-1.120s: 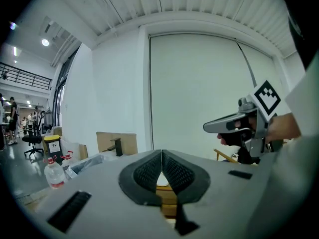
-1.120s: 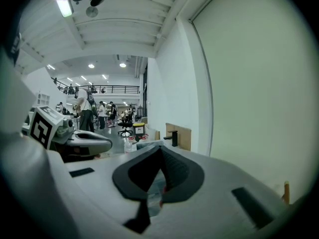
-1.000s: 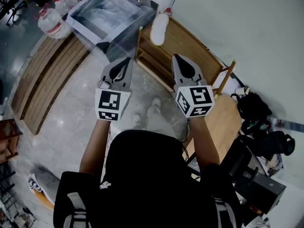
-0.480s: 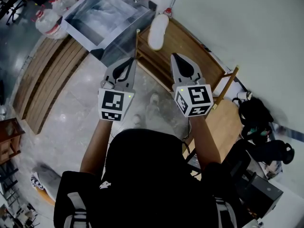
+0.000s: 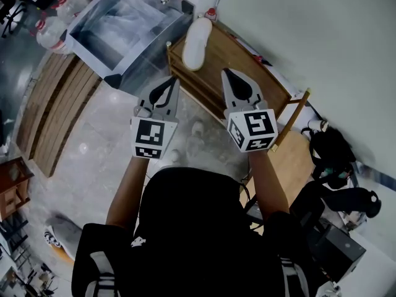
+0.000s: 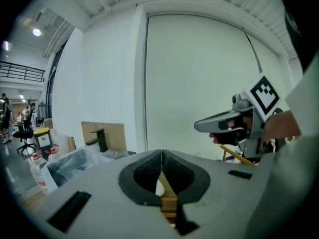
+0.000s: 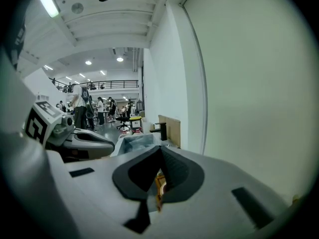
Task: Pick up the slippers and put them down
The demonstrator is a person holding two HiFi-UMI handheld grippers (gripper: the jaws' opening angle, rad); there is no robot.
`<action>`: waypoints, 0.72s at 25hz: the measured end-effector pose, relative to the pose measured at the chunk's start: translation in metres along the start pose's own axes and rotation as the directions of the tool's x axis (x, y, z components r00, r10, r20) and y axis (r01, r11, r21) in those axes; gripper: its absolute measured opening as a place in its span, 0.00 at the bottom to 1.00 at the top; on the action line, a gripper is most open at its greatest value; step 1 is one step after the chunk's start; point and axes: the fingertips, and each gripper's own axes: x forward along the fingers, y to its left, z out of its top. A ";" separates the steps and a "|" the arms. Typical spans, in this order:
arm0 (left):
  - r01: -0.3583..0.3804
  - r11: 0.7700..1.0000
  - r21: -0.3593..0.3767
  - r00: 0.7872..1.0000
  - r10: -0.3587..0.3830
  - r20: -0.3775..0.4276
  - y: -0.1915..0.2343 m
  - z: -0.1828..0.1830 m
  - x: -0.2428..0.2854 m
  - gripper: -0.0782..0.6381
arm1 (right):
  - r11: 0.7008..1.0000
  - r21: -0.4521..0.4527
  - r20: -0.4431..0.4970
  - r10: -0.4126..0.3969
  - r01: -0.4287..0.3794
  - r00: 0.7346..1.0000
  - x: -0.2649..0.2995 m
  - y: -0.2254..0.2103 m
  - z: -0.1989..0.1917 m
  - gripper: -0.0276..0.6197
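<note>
Here, at the far left, a clear plastic box (image 5: 120, 26) stands touching the corner of the wooden rack (image 5: 244, 64). Next comes the left gripper (image 5: 171, 81); its jaws are pressed together with nothing held between them. It points toward the rack's corner post (image 5: 168, 47). Ahead of it, and a little to the right, one white slipper (image 5: 197, 39) lies on the top of the rack, near the wall. I see only this one; a second slipper may be hidden. The right gripper (image 5: 226, 73) is beside the left one, over the rack, its jaws also together and empty.

In my judgement the main risk is that the jaws arrive at the slipper without opening. They would then push it along the rack or off its edge. The left gripper could also catch on the corner post, and the soft slipper may fold or slide out if only its thin edge is pinched.
</note>
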 end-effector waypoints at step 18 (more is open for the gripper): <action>0.040 0.995 -0.092 0.992 -0.051 -0.118 -0.006 -0.047 0.106 0.12 | 0.999 0.044 -0.104 0.028 -0.023 0.994 0.064 -0.080 -0.047 0.04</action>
